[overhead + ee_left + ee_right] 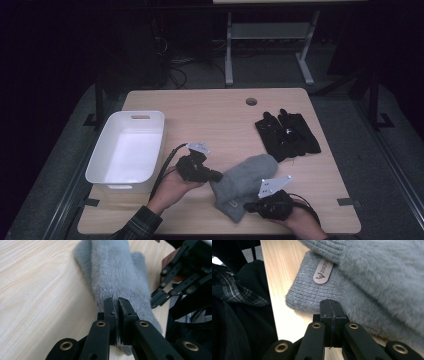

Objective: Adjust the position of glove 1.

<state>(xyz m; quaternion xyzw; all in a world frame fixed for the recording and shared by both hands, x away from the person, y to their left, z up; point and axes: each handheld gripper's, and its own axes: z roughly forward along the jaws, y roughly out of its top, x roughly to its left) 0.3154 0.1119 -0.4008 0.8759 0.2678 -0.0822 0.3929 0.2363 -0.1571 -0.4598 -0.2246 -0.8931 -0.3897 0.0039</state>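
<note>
Two grey fuzzy mittens lie stacked near the table's front edge. My left gripper (219, 176) (117, 301) is shut on the ribbed cuff of the upper grey mitten (250, 172) (112, 272) (382, 272), whose cuff end is raised off the wood. The lower grey mitten (312, 292) lies flat and carries a small pinkish label (323, 271). My right gripper (247, 206) (329, 302) is shut, its tips right at the lower mitten's cuff edge. I see no fabric between its jaws. The right gripper (175, 287) also appears beside the mitten in the left gripper view.
A white plastic bin (159, 150) stands at the table's left. A pair of black gloves (287, 136) lies at the right. A cable hole (251, 101) sits near the far edge. A plaid sleeve (234, 295) is close to the right gripper.
</note>
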